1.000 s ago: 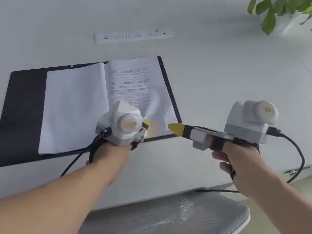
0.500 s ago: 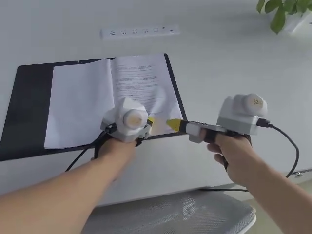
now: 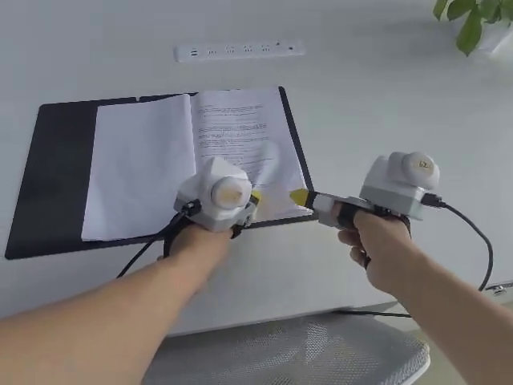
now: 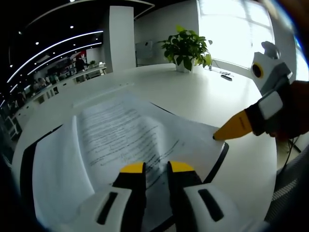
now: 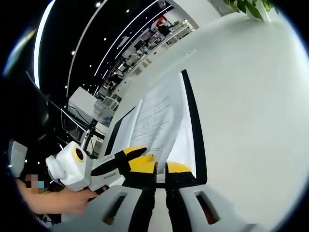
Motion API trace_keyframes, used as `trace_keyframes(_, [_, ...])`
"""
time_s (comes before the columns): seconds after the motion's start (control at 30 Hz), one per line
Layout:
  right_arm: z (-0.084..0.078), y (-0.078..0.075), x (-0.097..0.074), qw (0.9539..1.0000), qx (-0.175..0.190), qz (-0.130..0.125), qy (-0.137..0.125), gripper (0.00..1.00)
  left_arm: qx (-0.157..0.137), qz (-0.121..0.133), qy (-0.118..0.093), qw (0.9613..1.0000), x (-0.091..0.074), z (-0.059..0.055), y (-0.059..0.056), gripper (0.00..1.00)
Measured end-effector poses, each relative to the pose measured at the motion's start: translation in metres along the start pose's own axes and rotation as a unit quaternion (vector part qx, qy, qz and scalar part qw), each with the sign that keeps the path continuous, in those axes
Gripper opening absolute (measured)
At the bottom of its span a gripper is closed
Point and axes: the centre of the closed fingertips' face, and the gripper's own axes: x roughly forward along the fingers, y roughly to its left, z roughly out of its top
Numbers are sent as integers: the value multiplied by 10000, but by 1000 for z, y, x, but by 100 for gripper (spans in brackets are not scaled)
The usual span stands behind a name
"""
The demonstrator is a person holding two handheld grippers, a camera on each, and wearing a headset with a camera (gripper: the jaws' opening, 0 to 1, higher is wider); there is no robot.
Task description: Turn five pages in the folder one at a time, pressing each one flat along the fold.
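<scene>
A black folder (image 3: 48,176) lies open on the white table, with a blank left page (image 3: 136,176) and a printed right page (image 3: 240,136). My left gripper (image 3: 254,196) hovers low over the bottom of the printed page (image 4: 125,135). Its yellow-tipped jaws (image 4: 157,167) stand together with nothing between them. My right gripper (image 3: 299,196) comes in from the right, shut, and its yellow point (image 4: 216,137) touches the page's lower right corner. That corner sits slightly raised above the folder's black edge (image 5: 195,140). In the right gripper view my own jaws (image 5: 160,168) stand shut beside the left gripper (image 5: 142,151).
A white power strip (image 3: 239,50) lies beyond the folder. A potted plant (image 3: 473,20) stands at the far right. The table's front edge runs under my hands, with a grey chair seat (image 3: 296,353) below it. A cable (image 3: 473,241) trails from the right gripper.
The head view has shifted. My right gripper has edged in to the page's lower right corner. The left gripper stays over the page's bottom edge, and both stay shut.
</scene>
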Motion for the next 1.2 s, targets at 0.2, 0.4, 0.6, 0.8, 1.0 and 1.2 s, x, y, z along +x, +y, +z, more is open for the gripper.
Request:
trace_keyframes(0.2, [1,2,-1,9997,220,31,-99,0,-59,10,-11,10000,0,0,0,15])
trace_keyframes(0.4, [4,7,-4,9987,420,100,-254,0,-91,113,59,9999,-4,-1,6,4])
trace_keyframes(0.6, [14,25,-8,9985,257,267,-398,0,-3,25,258,9997,-21,-8,11,3])
trace_keyframes(0.8, [25,51,-13,9971,-97,487,-570,0,-195,161,121,9996,-50,-7,31,6])
trace_keyframes(1.0, [29,85,-15,9941,-418,765,-641,0,-783,431,-204,9958,-90,-1,59,10])
trace_keyframes(1.2, [30,119,-13,9898,-608,1088,-685,0,-1062,604,-214,9923,-132,-14,81,13])
